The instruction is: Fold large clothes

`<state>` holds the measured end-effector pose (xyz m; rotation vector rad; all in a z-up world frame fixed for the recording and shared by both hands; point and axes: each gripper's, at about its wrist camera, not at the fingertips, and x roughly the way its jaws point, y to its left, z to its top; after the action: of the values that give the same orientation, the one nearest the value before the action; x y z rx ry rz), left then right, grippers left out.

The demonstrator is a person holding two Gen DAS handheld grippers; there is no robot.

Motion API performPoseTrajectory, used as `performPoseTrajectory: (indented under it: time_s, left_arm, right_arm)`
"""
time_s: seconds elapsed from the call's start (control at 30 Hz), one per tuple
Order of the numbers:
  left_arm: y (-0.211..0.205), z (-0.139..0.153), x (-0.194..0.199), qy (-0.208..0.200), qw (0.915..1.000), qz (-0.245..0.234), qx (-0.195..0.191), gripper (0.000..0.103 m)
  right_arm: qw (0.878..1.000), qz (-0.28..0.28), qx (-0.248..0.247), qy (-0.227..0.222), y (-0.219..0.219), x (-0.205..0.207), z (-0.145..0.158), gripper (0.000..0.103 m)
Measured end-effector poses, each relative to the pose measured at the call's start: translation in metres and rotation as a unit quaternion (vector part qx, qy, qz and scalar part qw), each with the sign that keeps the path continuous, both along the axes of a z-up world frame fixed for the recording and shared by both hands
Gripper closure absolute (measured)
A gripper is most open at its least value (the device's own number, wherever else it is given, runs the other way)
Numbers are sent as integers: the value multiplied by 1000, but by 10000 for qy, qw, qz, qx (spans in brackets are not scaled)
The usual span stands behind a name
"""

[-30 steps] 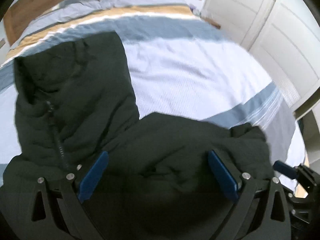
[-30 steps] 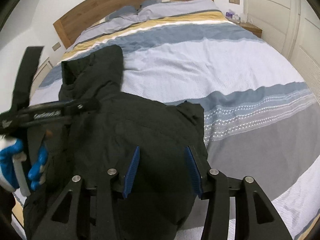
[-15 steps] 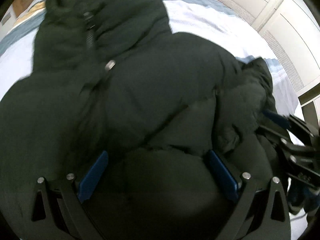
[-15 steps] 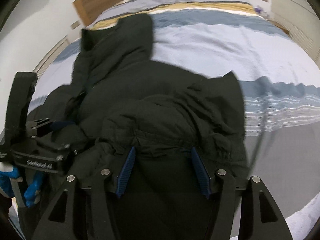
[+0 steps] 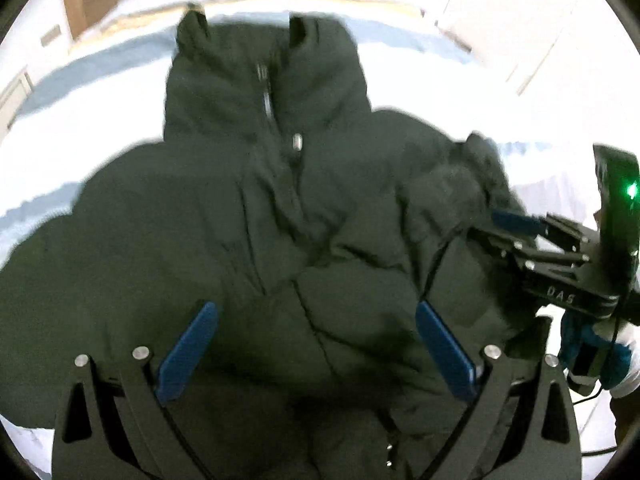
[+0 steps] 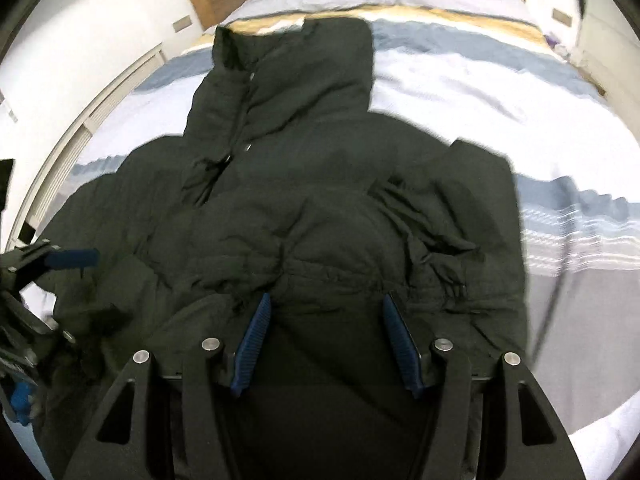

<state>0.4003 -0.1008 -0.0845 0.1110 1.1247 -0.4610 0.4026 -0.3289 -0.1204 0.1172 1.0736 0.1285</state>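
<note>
We see the dark green, quilted puffer jacket (image 5: 280,220) spread on the blue-and-white striped bed cover (image 6: 480,92), its long axis running from our jaws up to the collar at upper centre. Our left gripper (image 5: 316,344) hangs released above the hem; our right gripper (image 6: 332,340) looks half spread around bunched sleeve fabric, grip uncertain. The folded sleeve lies lower right, nearer our right.
</note>
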Motion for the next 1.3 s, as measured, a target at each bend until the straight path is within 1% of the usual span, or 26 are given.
performPoseTrajectory:
  time_s: [0.07,0.13,0.17,0.23,0.3,0.33,0.43,0.47,0.53,0.6,0.67,0.83,0.9,0.97,1.03,1.07,1.13,1.17,1.23,1.3]
  left_arm:
    - [-4,13,-1,-108,9997,-47,-191,2]
    - [-14,18,-1,-114,9992,-160,-341,2]
    - [-19,16,-2,-100,9990,-222,-369,2]
    - [-27,4,-2,33,9988,-292,-385,2]
    - [-40,-21,2,345,9984,-285,-360,2]
    - [-43,-38,2,549,9977,-286,-283,2]
    - [-45,-73,-7,744,9969,-262,27,2]
    - [-44,-76,-9,737,9969,-259,48,2]
    - [-42,-71,-13,675,9974,-236,19,2]
    - [-33,-59,-17,597,9980,-140,-132,2]
    - [-20,-48,-21,484,9986,3,-199,2]
    - [37,-14,-45,-17,9980,563,-288,2]
    - [66,-7,-57,-109,9964,773,-318,2]
    - [95,-4,-60,-62,9948,954,-363,2]
    - [135,1,-68,108,9909,1234,-527,2]
    - [158,-2,-72,205,9872,1434,-671,2]
    - [209,-6,-79,333,9757,1960,-927,2]
    - [226,-8,-82,350,9720,2117,-957,2]
    - [269,-14,-88,393,9611,2534,-1030,2]
    - [313,-18,-95,420,9478,2938,-1162,2]
  right_arm:
    - [9998,-54,-38,-164,-6,-5,15,44]
    - [9995,-64,-114,-305,-9,-12,29,44]
    - [9992,-73,-161,-349,-11,-16,36,44]
    - [9990,-63,-220,-371,-13,-23,42,44]
    - [9993,2,-249,-278,-12,-26,37,44]
    - [9994,26,-288,-178,-12,-28,31,44]
    - [9989,48,-435,177,-10,-30,1,43]
    - [9987,53,-448,243,-10,-31,-5,42]
    - [9983,36,-458,346,-8,-33,-17,41]
    - [9978,35,-570,329,-5,-33,-17,41]
    - [9977,-9,-604,303,-4,-34,-12,41]
    - [9973,-131,-706,119,3,-47,13,41]
    - [9975,-221,-675,56,8,-51,21,41]
    - [9974,-317,-641,-7,14,-56,30,41]
    - [9976,-395,-574,-50,25,-61,37,41]
    - [9977,-416,-540,-51,32,-63,39,41]
    - [9978,-432,-493,-60,47,-66,41,41]
    - [9979,-425,-484,-69,53,-69,43,41]
    - [9980,-389,-479,-94,70,-71,45,41]
    - [9982,-374,-456,-95,84,-71,46,41]
